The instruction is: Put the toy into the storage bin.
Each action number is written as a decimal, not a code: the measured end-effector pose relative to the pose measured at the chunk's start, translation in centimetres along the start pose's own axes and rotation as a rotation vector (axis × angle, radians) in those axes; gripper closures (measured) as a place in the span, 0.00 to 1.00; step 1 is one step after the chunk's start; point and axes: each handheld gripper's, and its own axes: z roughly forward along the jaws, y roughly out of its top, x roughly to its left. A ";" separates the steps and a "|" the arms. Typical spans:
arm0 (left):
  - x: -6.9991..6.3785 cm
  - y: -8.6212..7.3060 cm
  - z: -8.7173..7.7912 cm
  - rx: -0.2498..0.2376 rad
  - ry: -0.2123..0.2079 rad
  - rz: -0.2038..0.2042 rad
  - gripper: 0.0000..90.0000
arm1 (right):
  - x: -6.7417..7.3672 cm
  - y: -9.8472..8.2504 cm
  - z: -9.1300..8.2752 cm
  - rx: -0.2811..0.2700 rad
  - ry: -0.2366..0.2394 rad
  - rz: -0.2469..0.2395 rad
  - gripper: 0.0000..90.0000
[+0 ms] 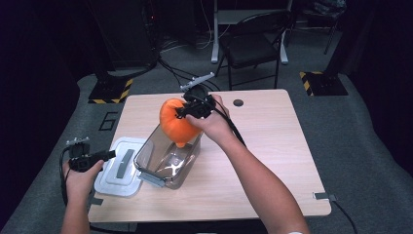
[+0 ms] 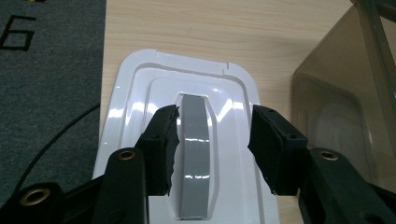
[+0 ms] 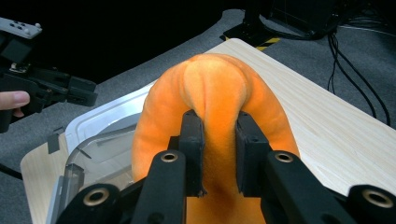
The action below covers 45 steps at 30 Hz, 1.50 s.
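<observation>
Right hand-held gripper (image 1: pixel 187 111) pinching orange plush (image 1: pixel 176 122), hanging over clear bin (image 1: pixel 168 158) mid-surface, probably for drop-in. Left hand-held gripper (image 2: pixel 212 135) wide open, empty, straddling white lid (image 2: pixel 140 88) handle, guessing ready to grab.

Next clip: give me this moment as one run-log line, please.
right gripper: shut on orange plush toy, held above clear plastic container | left gripper: open over white lid's grey handle | lid: off, beside container
</observation>
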 end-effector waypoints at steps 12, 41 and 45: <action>0.0 -0.1 0.0 0.005 0.001 -0.009 0.57 | 0.5 -0.3 2.0 -0.012 0.022 0.006 0.84; 0.3 -0.2 0.2 0.014 0.007 -0.012 0.57 | 0.5 -3.4 6.2 0.018 0.001 0.023 0.83; 0.2 -0.2 0.2 0.012 0.006 -0.011 0.57 | 0.4 -4.0 6.9 0.030 -0.007 0.026 0.83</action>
